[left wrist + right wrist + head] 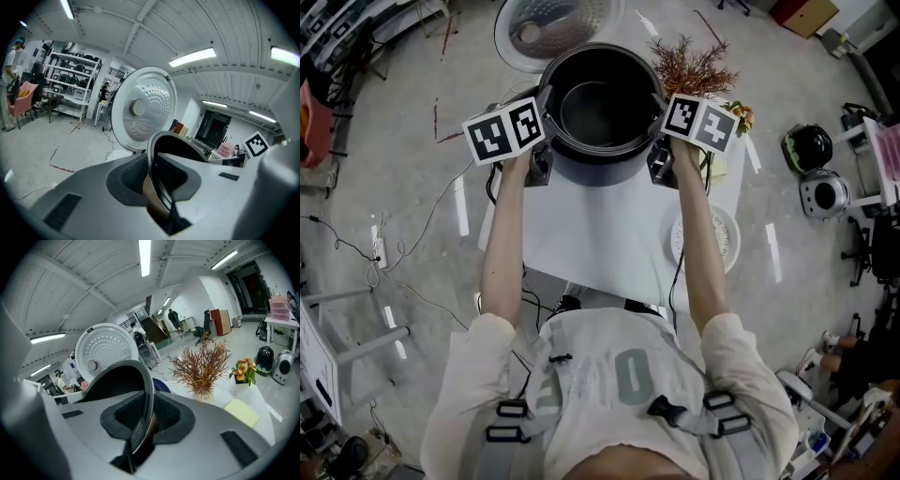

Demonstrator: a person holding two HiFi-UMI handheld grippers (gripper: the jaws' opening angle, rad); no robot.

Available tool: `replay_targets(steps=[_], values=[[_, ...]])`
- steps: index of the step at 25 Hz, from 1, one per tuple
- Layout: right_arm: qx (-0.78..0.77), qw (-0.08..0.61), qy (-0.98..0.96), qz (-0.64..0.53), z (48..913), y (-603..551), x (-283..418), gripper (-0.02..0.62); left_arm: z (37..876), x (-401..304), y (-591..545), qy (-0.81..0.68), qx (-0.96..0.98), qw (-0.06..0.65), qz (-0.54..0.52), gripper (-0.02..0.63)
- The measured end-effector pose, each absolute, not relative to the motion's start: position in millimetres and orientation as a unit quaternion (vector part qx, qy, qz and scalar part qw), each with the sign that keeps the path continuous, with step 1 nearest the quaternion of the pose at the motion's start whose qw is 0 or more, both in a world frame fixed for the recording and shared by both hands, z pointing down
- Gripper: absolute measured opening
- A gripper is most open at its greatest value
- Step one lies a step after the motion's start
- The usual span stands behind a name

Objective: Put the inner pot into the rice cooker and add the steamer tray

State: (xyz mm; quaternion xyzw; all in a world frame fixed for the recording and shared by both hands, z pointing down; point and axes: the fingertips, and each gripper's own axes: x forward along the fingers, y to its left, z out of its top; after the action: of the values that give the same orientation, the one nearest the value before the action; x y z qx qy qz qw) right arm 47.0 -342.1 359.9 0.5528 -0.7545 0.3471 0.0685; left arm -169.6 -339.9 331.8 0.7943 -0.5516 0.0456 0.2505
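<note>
Inner pot (598, 111) hangs by its rim between the two grippers, right over the mouth of the rice cooker (600, 173); whether it is seated I cannot tell. Nearest the person, the steamer tray (705, 239) lies flat by the near right corner of the white table (591, 244), well apart from the cooker. Farther in, the left gripper (544, 141) has its jaws drawn narrow, pads clamped on the left side of the dark rim (157, 187). The right gripper (661, 141) pinches the right side the same way (140, 427). The cooker stands at the middle of the table's far edge. Its lid (553, 28) stands open behind the pot. A dried plant (689, 66) and orange flowers (243, 369) sit at the far right corner.
</note>
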Motion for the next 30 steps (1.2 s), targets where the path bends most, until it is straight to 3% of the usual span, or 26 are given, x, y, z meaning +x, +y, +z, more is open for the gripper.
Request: replay_targets(steps=[12, 30], values=[[0.557, 0.186, -0.763, 0.272, 394, -345, 42, 0.104, 372, -167, -350, -0.558, 0.79, 0.204, 0.151, 0.072], [0.552, 0.225, -0.768, 0.235, 405, -356, 37, 0.122, 401, -172, -361, -0.565, 0.778, 0.211, 0.179, 0.08]])
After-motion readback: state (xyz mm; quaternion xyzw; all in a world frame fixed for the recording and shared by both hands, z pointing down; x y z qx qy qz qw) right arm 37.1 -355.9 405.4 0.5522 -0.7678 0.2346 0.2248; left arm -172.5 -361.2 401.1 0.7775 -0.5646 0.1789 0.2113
